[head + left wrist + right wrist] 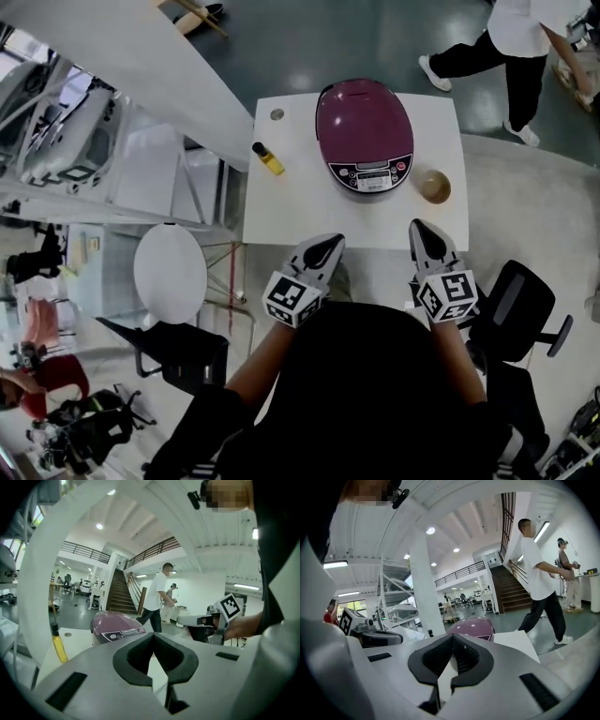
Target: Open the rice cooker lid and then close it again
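Observation:
A purple rice cooker [365, 134] with its lid down stands on the white table [291, 211], its control panel facing me. The same rice cooker [117, 625] shows past the left jaws, and the rice cooker [472, 629] shows beyond the right jaws. My left gripper [328, 246] hangs at the table's near edge, shut and empty. To its right, my right gripper [421, 231] is also shut with nothing in it. Both sit short of the cooker, apart from it.
A small bottle of yellow liquid [268, 158] lies left of the cooker, and a brown bowl [433, 186] sits to its right. A person [511, 47] walks beyond the table. A white stool [170, 274] and black chairs [520, 309] stand beside me.

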Available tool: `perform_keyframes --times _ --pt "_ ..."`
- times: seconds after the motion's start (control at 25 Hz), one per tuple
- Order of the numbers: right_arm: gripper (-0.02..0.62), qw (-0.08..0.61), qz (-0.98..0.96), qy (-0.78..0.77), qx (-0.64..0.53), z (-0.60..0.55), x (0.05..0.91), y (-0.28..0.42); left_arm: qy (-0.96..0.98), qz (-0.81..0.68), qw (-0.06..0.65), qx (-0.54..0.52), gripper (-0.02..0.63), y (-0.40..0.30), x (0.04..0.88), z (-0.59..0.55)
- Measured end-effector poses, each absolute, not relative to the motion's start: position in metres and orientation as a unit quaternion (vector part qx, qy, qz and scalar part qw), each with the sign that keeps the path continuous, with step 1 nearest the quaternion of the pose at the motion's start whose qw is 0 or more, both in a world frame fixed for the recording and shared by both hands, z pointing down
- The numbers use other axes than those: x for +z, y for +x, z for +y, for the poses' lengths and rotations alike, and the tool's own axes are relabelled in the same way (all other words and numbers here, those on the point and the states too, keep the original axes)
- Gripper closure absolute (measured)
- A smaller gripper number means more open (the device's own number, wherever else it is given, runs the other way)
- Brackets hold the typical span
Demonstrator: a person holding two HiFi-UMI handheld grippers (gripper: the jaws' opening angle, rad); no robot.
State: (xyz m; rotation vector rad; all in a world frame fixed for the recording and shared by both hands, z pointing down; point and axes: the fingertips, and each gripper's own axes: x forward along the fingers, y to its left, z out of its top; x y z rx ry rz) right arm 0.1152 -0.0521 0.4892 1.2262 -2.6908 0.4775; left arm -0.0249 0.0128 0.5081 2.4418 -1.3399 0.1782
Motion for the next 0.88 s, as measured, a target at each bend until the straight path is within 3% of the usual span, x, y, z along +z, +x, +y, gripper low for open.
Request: perform_keyframes --times 0.56,0.88 --pt "0.595 0.112 -0.903 0.380 0.166 0.103 0.507 0.264 0.821 -0.537 0.191 0.042 0.604 0.097 0.499 0.168" --pt "0.595 0.107 -0.902 0.390 0.152 0.127 0.499 0.282 0.811 -0.561 0.146 0.080 0.603 0.096 0.485 0.193"
